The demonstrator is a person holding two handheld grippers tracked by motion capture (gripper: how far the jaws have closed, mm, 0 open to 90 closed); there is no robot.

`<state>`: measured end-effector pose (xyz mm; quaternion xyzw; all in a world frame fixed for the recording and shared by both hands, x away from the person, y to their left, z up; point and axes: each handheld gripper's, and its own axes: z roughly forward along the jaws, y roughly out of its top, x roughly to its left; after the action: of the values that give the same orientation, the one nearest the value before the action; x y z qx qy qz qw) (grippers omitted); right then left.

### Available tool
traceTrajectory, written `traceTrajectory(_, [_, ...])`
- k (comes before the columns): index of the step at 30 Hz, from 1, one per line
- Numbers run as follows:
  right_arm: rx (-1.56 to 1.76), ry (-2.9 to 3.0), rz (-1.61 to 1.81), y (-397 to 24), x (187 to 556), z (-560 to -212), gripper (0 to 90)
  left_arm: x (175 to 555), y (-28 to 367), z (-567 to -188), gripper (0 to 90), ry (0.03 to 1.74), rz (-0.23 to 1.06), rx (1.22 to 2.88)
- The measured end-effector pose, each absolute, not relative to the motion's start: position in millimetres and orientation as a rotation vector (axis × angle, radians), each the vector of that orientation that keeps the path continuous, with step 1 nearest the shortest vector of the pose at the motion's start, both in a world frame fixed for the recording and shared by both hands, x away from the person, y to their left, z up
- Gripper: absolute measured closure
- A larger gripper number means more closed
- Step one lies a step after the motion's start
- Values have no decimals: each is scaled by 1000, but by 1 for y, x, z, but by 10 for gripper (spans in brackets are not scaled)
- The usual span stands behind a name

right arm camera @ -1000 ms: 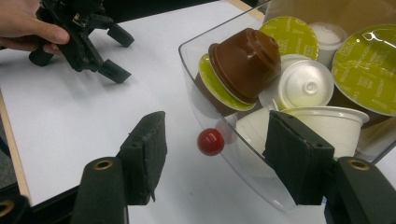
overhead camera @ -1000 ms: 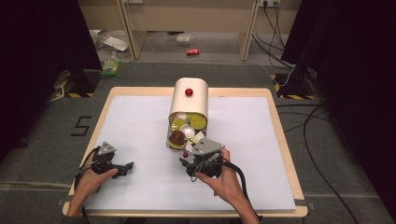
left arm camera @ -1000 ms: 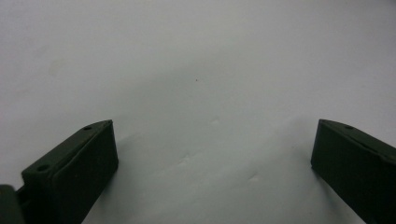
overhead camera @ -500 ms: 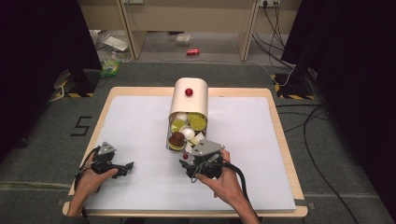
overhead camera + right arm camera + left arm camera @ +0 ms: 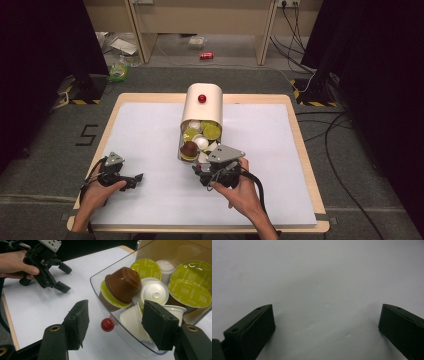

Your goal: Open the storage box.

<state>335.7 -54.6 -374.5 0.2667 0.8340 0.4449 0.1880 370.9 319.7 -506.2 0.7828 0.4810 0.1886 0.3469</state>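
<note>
Tipped capsule bin (image 5: 201,107) blocks table (image 5: 150,125) centre; L & R sides look, prob., free.

A wooden-edged table (image 5: 300,150) carries a white sheet (image 5: 150,135) that covers nearly all its top. On the sheet, at mid-table toward the far edge, a beige bin (image 5: 201,107) lies on its side with a clear container (image 5: 120,332) of coffee pods (image 5: 123,285) at its open mouth. A small red ball (image 5: 107,324) lies on the sheet just beside the container's wall.
</note>
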Motion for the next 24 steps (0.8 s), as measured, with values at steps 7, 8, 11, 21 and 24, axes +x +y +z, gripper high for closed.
traceTrajectory(7, [769, 2321, 1266, -55, 340, -372, 371, 371, 320, -506, 0, 1248, 489, 2031])
traceTrajectory(8, [771, 2315, 1273, -55, 341, -372, 370, 371, 320, -506, 0, 1248, 490, 2031])
traceTrajectory(11, [779, 2311, 1276, -54, 345, -371, 367, 371, 319, -506, 0, 1248, 491, 2032])
traceTrajectory(21, [794, 2302, 1278, -49, 353, -372, 355, 371, 319, -506, 0, 1249, 492, 2035])
traceTrajectory(24, [794, 2292, 1282, -49, 356, -371, 350, 372, 319, -506, 0, 1250, 491, 2036])
